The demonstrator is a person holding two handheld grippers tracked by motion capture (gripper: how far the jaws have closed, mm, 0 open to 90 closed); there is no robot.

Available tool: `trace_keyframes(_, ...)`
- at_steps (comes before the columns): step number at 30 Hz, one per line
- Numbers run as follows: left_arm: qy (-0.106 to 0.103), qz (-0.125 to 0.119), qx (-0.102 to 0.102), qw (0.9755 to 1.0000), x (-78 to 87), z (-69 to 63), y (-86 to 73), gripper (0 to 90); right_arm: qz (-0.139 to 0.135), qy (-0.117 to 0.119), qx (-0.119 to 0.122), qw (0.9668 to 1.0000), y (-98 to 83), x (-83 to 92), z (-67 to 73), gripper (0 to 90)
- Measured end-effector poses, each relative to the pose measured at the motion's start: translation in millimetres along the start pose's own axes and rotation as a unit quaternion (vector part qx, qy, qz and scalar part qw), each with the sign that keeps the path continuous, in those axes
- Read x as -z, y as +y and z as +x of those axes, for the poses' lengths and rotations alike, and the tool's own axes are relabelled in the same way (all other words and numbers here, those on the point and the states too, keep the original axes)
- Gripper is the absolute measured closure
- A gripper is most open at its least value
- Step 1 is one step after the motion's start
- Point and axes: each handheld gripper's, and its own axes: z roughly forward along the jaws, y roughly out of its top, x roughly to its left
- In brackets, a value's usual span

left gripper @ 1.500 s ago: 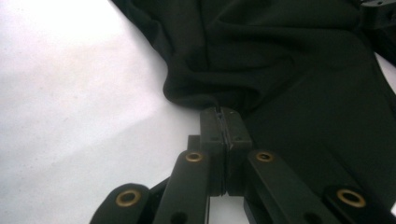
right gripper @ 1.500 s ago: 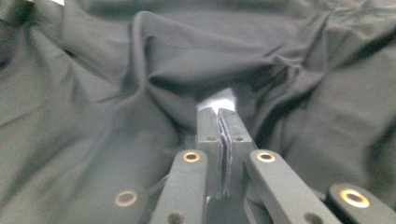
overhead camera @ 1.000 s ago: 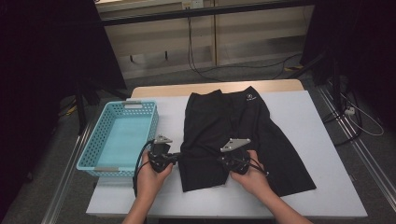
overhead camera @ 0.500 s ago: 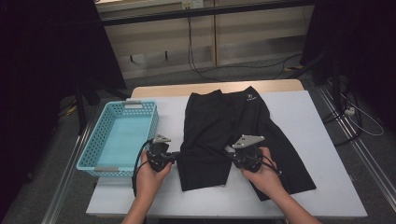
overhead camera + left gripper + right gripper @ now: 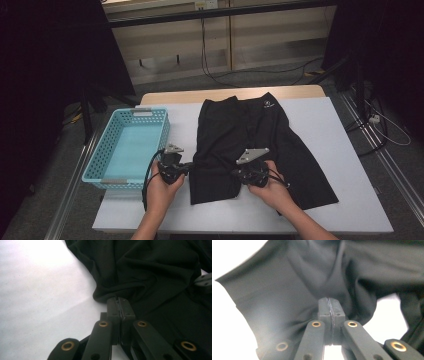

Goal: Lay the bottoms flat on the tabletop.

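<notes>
Black shorts [image 5: 260, 135] with a small white logo lie spread on the white table [image 5: 360, 210]. At their near left edge, my left gripper [image 5: 192, 167] is shut on the cloth; the left gripper view has its jaws [image 5: 121, 305] pressed together on a fold of the hem [image 5: 155, 270]. My right gripper [image 5: 235, 174] grips the near hem further right. Its jaws have just been closing and stand shut [image 5: 329, 306] with dark fabric [image 5: 287, 290] pinched and puckered between them. Both hands rest near the table's front edge.
A light blue plastic basket [image 5: 165, 135] sits at the table's left, just beyond my left hand. White tabletop shows to the right of the shorts and along the front. Cables and black stands are on the floor behind the table.
The right hand drifted a little right, then came back left with the hem. The left hand held still. The near left leg of the shorts is more bunched between the grippers.
</notes>
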Motion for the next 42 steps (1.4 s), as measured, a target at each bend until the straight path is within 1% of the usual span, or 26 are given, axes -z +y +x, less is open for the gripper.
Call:
trace_keyframes(3,-0.002,-0.001,0.004,1.0000,-1.0,0.5,-0.2,88.8,-0.026,0.011,0.000,0.9996,8.7,3.7,3.4,90.0)
trace_keyframes(5,-0.004,0.004,0.002,1.0000,-1.4,1.3,0.2,88.8,-0.036,0.016,0.008,0.9992,13.3,0.8,8.7,90.0)
trace_keyframes(6,-0.005,0.003,0.004,1.0000,-1.9,0.7,-0.1,88.9,-0.035,0.020,0.016,0.9991,15.1,-2.5,11.5,90.0)
trace_keyframes(8,-0.006,0.003,0.002,1.0000,-2.0,0.2,-0.4,88.8,-0.033,0.016,0.036,0.9987,16.7,-11.5,16.3,87.9)
trace_keyframes(9,-0.005,0.000,0.003,1.0000,-2.1,-0.1,-0.6,88.8,-0.028,0.020,0.039,0.9986,16.5,-16.3,17.7,86.3)
trace_keyframes(11,-0.007,-0.003,0.004,1.0000,-1.9,0.0,-0.8,88.8,-0.014,0.017,0.043,0.9988,14.9,-23.2,19.0,83.6)
trace_keyframes(12,-0.013,0.005,0.003,0.9999,-0.9,1.1,-0.5,88.8,-0.010,0.013,0.046,0.9988,14.1,-24.4,18.9,79.9)
trace_keyframes(13,-0.013,0.003,0.006,0.9999,-1.3,1.3,-1.0,88.8,-0.013,0.011,0.042,0.9990,13.8,-24.0,18.4,74.0)
trace_keyframes(14,-0.010,-0.001,0.007,0.9999,-2.2,1.3,-1.5,88.8,-0.021,0.005,0.037,0.9991,14.1,-22.3,17.5,71.6)
trace_keyframes(15,-0.012,0.000,0.007,0.9999,-2.2,1.6,-1.5,88.7,-0.027,0.002,0.037,0.9989,14.8,-19.3,16.4,71.2)
trace_keyframes(18,-0.014,0.001,0.007,0.9999,-2.0,1.3,-1.0,88.7,-0.046,0.002,0.028,0.9985,15.6,-6.7,15.7,65.1)
trace_keyframes(21,-0.019,0.004,0.007,0.9998,-0.7,2.0,-0.3,88.7,-0.049,0.002,0.034,0.9982,12.0,5.4,18.2,60.7)
trace_keyframes(23,-0.017,0.002,0.010,0.9998,-0.4,2.3,-0.5,88.7,-0.046,0.007,0.034,0.9983,8.1,12.5,19.3,61.0)
trace_keyframes(25,-0.018,0.004,0.010,0.9998,-0.5,3.0,-0.6,88.7,-0.042,0.013,0.034,0.9985,5.1,17.5,19.1,65.8)
trace_keyframes(27,-0.013,-0.001,0.011,0.9999,-2.1,2.7,-1.1,88.7,-0.035,0.024,0.030,0.9987,3.5,17.5,19.6,70.2)
trace_keyframes(29,-0.015,0.001,0.012,0.9998,-2.3,2.6,-1.0,88.7,-0.025,0.037,0.035,0.9984,1.6,13.8,22.8,73.1)
trace_keyframes(30,-0.015,0.001,0.012,0.9998,-2.3,2.7,-1.0,88.7,-0.018,0.044,0.042,0.9980,0.2,11.2,25.8,73.6)
trace_keyframes(33,-0.019,0.008,0.011,0.9997,-1.4,4.0,-1.1,88.8,-0.006,0.056,0.048,0.9973,-2.5,7.6,31.6,73.9)
trace_keyframes(34,-0.016,0.005,0.012,0.9998,-2.1,3.7,-1.6,88.8,-0.003,0.062,0.049,0.9969,-3.9,6.7,33.2,73.9)
trace_keyframes(35,-0.018,0.008,0.012,0.9997,-2.0,3.5,-1.5,88.8,0.000,0.064,0.052,0.9966,-5.3,5.4,34.4,72.9)
trace_keyframes(36,-0.017,0.005,0.013,0.9998,-2.7,2.8,-1.7,88.8,0.002,0.065,0.053,0.9964,-6.7,3.6,35.6,71.6)
trace_keyframes(38,-0.016,0.007,0.011,0.9998,-3.0,2.1,-1.5,88.8,0.012,0.074,0.057,0.9956,-9.9,-1.7,37.9,68.8)
trace_keyframes(39,-0.017,0.008,0.010,0.9998,-2.8,1.8,-1.3,88.8,0.014,0.070,0.061,0.9956,-11.0,-4.6,39.1,67.6)
trace_keyframes(40,-0.017,0.006,0.011,0.9998,-2.9,1.4,-1.3,88.8,0.006,0.067,0.063,0.9958,-11.5,-6.1,39.6,66.8)
trace_keyframes(41,-0.015,0.004,0.012,0.9998,-3.1,1.0,-1.3,88.8,0.005,0.066,0.061,0.9959,-10.4,-7.3,40.1,66.5)
trace_keyframes(42,-0.017,0.007,0.012,0.9998,-2.6,1.4,-1.3,88.8,0.007,0.065,0.067,0.9956,-8.9,-8.4,40.1,67.3)
